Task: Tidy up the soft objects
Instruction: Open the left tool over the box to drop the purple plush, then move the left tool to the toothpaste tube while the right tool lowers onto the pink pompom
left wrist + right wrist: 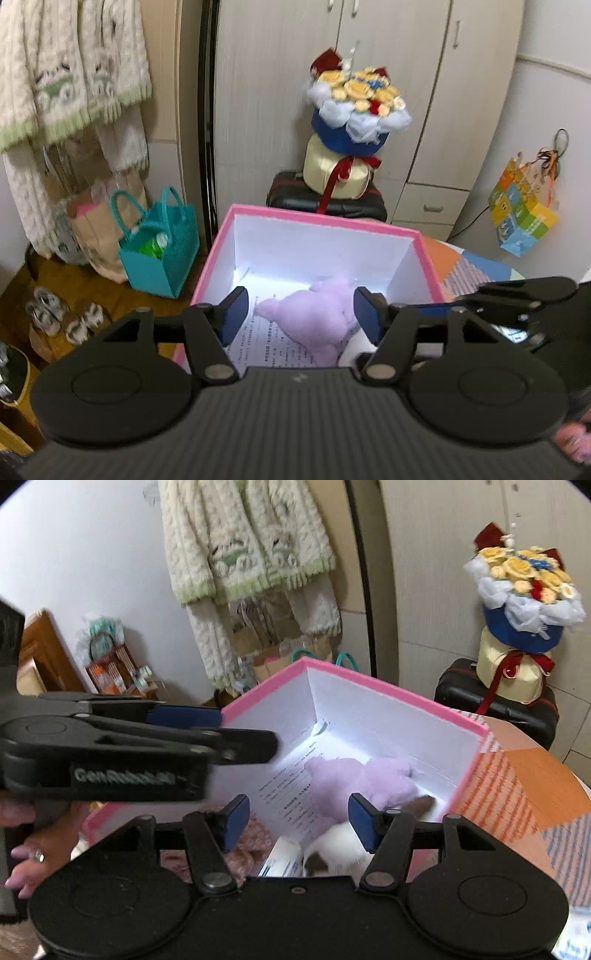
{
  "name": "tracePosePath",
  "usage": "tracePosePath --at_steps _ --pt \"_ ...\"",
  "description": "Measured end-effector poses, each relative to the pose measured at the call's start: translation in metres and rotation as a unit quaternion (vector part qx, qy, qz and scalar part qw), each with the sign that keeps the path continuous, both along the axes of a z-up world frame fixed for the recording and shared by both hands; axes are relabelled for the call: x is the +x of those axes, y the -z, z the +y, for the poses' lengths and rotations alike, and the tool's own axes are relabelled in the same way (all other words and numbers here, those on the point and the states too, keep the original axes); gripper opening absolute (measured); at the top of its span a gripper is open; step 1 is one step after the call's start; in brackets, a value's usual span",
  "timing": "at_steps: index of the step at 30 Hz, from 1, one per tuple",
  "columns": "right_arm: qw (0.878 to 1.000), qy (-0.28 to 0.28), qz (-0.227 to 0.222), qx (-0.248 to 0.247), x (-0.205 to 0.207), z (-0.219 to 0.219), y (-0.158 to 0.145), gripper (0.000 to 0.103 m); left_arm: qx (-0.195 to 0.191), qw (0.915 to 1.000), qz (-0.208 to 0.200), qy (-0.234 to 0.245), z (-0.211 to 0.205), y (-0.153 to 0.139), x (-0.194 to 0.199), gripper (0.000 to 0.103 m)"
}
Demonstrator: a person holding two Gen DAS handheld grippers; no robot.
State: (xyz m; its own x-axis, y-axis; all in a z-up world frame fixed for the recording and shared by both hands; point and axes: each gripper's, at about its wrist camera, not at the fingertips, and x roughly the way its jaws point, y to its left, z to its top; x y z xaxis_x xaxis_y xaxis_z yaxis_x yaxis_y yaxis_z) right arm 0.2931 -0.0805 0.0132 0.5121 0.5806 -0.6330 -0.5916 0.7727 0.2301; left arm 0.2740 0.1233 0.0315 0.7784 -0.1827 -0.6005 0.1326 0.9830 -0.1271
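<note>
A pink box [317, 218] with white inner walls stands open on the table. A purple plush toy [317, 314] lies inside it on a printed sheet [266, 343]. My left gripper [301, 314] is open and empty above the box's near side. In the right wrist view the same pink box [373, 681] holds the purple plush [354, 775], a white and brown plush [340, 849] and a pinkish knitted item [251, 838]. My right gripper [299, 821] is open and empty over the box. The left gripper [184, 716] crosses that view at the left.
A flower bouquet [354, 107] sits on a black case [325, 203] behind the box. A teal bag [162, 243] and shoes [62, 314] are on the floor at left. Garments [251, 554] hang on the wall. The table has an orange patterned cloth [517, 790].
</note>
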Motion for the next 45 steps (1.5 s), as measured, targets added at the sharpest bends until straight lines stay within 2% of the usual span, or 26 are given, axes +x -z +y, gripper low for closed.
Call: tracePosePath --at_steps 10,19,21,25,29,32,37,41,45 --pt "0.997 0.042 -0.052 0.036 -0.080 -0.091 -0.053 0.065 0.031 0.9955 -0.061 0.065 -0.025 -0.050 -0.081 0.064" --pt "0.987 0.099 -0.119 0.032 -0.141 -0.170 -0.062 0.070 0.059 0.9832 -0.101 0.140 -0.079 -0.062 -0.144 0.064" --pt "0.985 0.113 -0.127 0.028 -0.149 -0.184 -0.056 0.070 0.060 0.9809 -0.102 0.155 -0.095 -0.058 -0.151 0.064" --pt "0.977 0.143 -0.154 -0.015 -0.176 -0.198 -0.038 0.070 0.051 0.9788 -0.089 0.177 -0.125 -0.044 -0.155 0.064" --pt "0.975 0.133 -0.175 -0.033 -0.201 -0.204 -0.021 0.071 0.054 0.9783 -0.071 0.187 -0.151 -0.026 -0.153 0.064" --pt "0.970 0.138 -0.191 -0.056 -0.207 -0.206 -0.007 0.077 0.053 0.9778 -0.066 0.191 -0.167 -0.014 -0.148 0.064" --pt "0.973 0.139 -0.170 -0.070 -0.196 -0.211 0.026 0.078 0.044 0.9799 -0.052 0.187 -0.193 0.012 -0.130 0.064" --pt "0.979 0.129 -0.147 -0.063 -0.178 -0.212 0.052 0.078 0.045 0.9825 -0.046 0.175 -0.213 0.034 -0.116 0.063" --pt "0.978 0.146 -0.126 -0.083 -0.158 -0.210 0.079 0.078 0.032 0.9906 -0.029 0.130 -0.227 0.058 -0.092 0.062"
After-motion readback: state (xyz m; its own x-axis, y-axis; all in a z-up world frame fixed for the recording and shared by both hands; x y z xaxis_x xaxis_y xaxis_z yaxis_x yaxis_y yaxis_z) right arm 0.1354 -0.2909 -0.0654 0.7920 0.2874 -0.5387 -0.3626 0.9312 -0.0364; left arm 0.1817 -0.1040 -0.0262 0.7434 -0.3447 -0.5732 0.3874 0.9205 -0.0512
